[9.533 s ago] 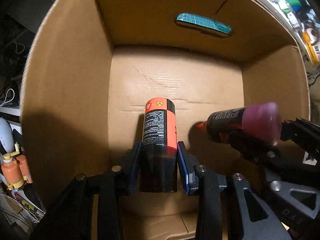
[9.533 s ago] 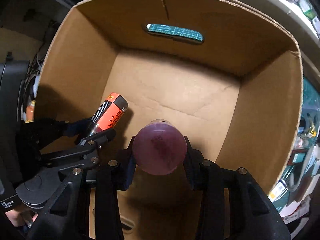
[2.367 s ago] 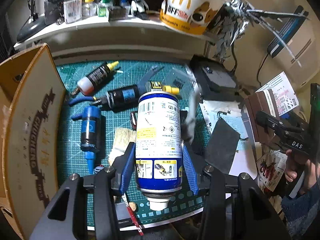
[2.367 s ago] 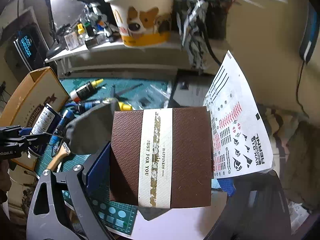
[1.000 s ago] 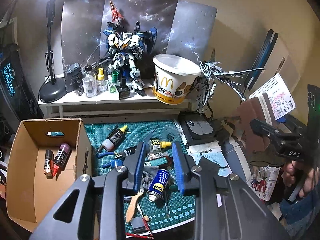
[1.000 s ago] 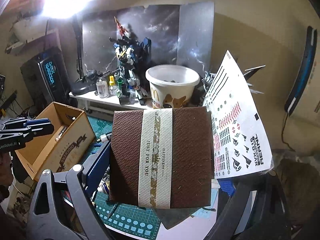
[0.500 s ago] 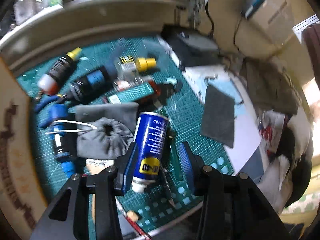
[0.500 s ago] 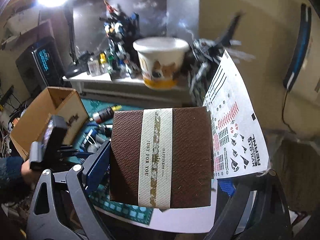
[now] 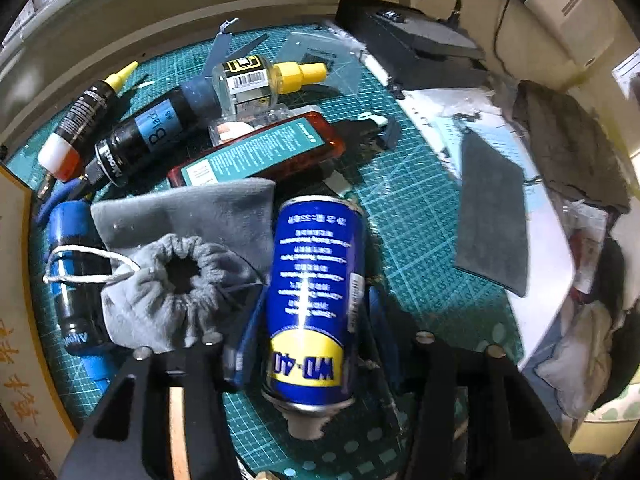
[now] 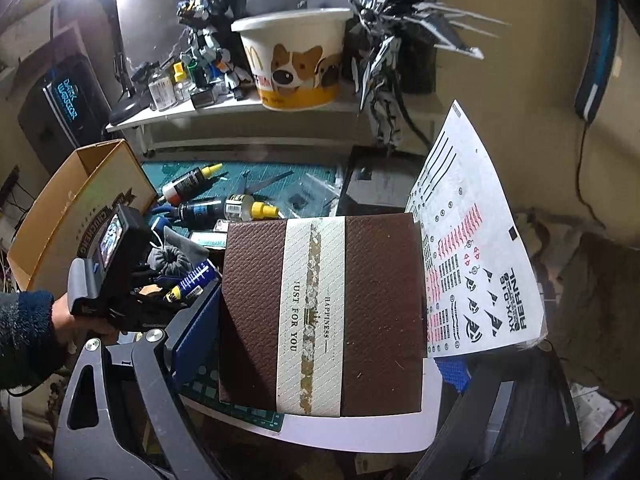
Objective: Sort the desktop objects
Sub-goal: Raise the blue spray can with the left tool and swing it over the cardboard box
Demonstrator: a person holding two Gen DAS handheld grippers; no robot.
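A blue and yellow WD-40 can (image 9: pixel 316 292) lies on the green cutting mat (image 9: pixel 420 216), its nozzle end towards the camera. My left gripper (image 9: pixel 316 332) is low over it and open, one blue pad close against each side of the can. In the right wrist view the same can (image 10: pixel 192 280) shows under the left gripper (image 10: pixel 160 280), which a hand (image 10: pixel 80 320) holds. My right gripper (image 10: pixel 320 292) is shut on a brown gift box (image 10: pixel 380 300) with a white band, held in the air. A decal sheet (image 10: pixel 472 264) sticks out on its right and hides the right finger.
A grey drawstring pouch (image 9: pixel 176 264) touches the can's left side. Several bottles (image 9: pixel 148 136), an orange flat bottle (image 9: pixel 256 152) and a blue-capped bottle (image 9: pixel 76 264) lie beyond. The open cardboard box (image 10: pixel 60 220) stands left of the mat. A shelf with a paper bucket (image 10: pixel 296 60) is behind.
My left gripper has dropped closer over the WD-40 can, which now fills the space between the pads. The right gripper still holds the brown box and has shifted only slightly.
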